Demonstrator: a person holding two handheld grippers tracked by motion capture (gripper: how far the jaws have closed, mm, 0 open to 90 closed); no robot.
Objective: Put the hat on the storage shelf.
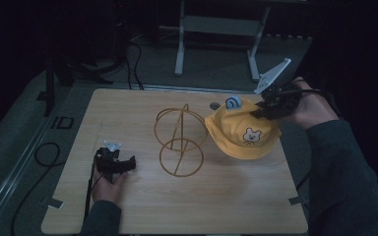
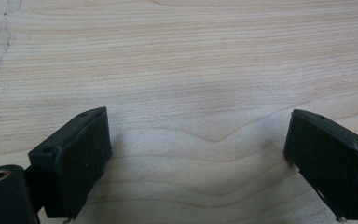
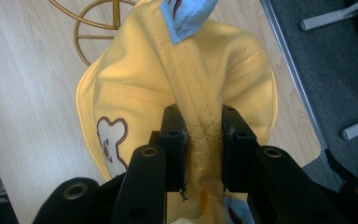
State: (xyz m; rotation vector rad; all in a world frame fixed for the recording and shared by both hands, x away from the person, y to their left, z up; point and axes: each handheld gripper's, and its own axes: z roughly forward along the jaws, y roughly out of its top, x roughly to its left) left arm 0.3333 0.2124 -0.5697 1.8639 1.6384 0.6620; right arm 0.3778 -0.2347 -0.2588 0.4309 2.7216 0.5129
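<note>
The yellow hat (image 1: 242, 130) hangs from the right tongs (image 1: 259, 111), lifted at its crown with the brim drooping toward the counter (image 1: 187, 206). In the right gripper view those tongs (image 3: 203, 140) are pinched nearly together on a stitched fold of the hat (image 3: 177, 88), fabric squeezed between both pads. A small blue ear (image 3: 186, 14) sits just beyond the pinch, and a bear face patch (image 3: 109, 140) lies to the left of the jaws. The gold wire stand (image 1: 179, 140) stands just beside the hat, on the side away from the right tongs. Well apart, the left tongs (image 1: 125, 164) rest low over the counter (image 2: 191, 60), jaws spread wide with nothing between them but bare wood.
</note>
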